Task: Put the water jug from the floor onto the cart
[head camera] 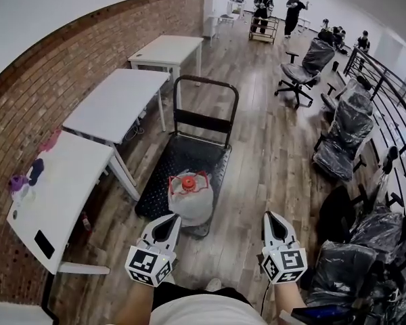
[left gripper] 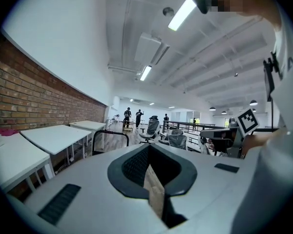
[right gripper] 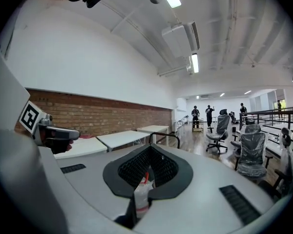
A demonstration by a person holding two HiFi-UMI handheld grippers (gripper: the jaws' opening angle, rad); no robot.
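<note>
The water jug (head camera: pixel 189 196), translucent white with a red cap and red handle, stands upright at the near end of the black flat cart (head camera: pixel 164 175), whose push handle (head camera: pixel 204 90) rises at the far end. My left gripper (head camera: pixel 169 223) hangs just in front of and slightly left of the jug, jaws shut and empty. My right gripper (head camera: pixel 276 222) is off to the jug's right over the wooden floor, also shut and empty. In the right gripper view a sliver of the jug (right gripper: pixel 142 191) shows below the shut right gripper (right gripper: pixel 149 167). The left gripper (left gripper: pixel 149 167) shows only floor beneath it.
White tables (head camera: pixel 115 100) line the brick wall on the left, close to the cart's left side. Plastic-wrapped office chairs (head camera: pixel 342 141) and a railing (head camera: pixel 386 93) fill the right. People (head camera: pixel 277 9) stand with another cart at the far end of the room.
</note>
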